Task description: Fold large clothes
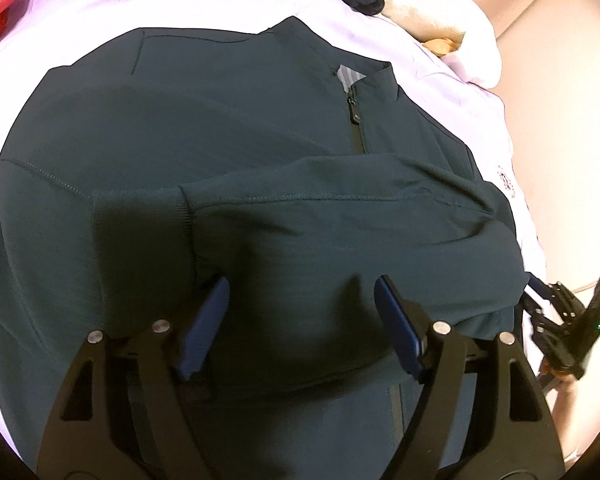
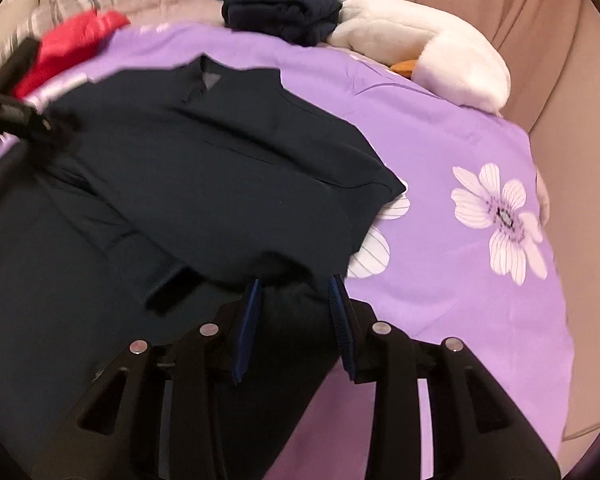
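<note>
Purple bed cover (image 2: 440,272) carries dark jacket (image 1: 220,160), sleeve folded across centre for folding; left gripper (image 1: 300,308) fingers wide, right gripper (image 2: 294,300) fingers narrow, both w/o cloth.

purple floral sheet (image 2: 440,152) | white plush toy (image 2: 440,48) | red fabric, perhaps clothing (image 2: 72,44)

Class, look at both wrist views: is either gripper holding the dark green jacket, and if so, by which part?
Neither. The left gripper stands open above the jacket, over its folded sleeve. The right gripper is open too, with nothing pinched.
</note>
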### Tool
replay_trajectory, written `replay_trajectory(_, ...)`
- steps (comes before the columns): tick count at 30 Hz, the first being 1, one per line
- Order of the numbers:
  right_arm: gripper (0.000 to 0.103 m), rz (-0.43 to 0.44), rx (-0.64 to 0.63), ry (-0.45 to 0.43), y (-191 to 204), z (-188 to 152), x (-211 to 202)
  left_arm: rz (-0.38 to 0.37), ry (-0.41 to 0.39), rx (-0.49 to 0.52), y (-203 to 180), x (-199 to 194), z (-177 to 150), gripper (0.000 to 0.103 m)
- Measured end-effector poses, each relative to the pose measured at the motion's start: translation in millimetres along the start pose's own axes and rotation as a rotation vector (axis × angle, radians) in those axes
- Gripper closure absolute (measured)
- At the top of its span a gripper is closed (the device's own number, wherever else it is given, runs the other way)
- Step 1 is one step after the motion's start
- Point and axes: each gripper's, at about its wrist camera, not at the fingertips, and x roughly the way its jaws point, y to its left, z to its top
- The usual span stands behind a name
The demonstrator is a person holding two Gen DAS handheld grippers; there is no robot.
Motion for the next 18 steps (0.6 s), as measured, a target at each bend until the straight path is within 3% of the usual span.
replay_trajectory(1, 0.070, -0.035, -0.023, 0.004, 1, 1, 8, -0.001, 0.001, -0.006, 1, -1, 0, 0.026)
replay_trajectory(2, 0.090, -0.048, -0.042, 0.012, 3, 2, 13, -0.002, 0.004, -0.014, 1, -2, 0, 0.026)
replay_trajectory(4, 0.098, -0.078, -0.061, -0.018, 5, 1, 9, -0.005, 0.008, -0.023, 2, -4, 2, 0.026)
replay_trajectory(6, 0.099, -0.073, 0.021, -0.066, -12, -4, -1, -0.008, 0.005, -0.014, 1, -7, 3, 0.026)
replay_trajectory(8, 0.099, -0.029, 0.098, -0.044, -28, -12, 3, -0.019, 0.003, 0.002, 2, -6, 2, 0.026)
replay_trajectory(12, 0.099, -0.068, 0.014, 0.038, -12, -24, 22, -0.042, -0.004, -0.009, 7, -5, -2, 0.026)
replay_trajectory(16, 0.097, -0.021, 0.086, 0.012, -26, -21, 4, -0.043, -0.002, -0.013, 11, -14, -5, 0.026)
replay_trajectory(18, 0.091, 0.013, 0.133, -0.023, -35, -15, -17, -0.023, -0.015, 0.008, 8, -25, -7, 0.023)
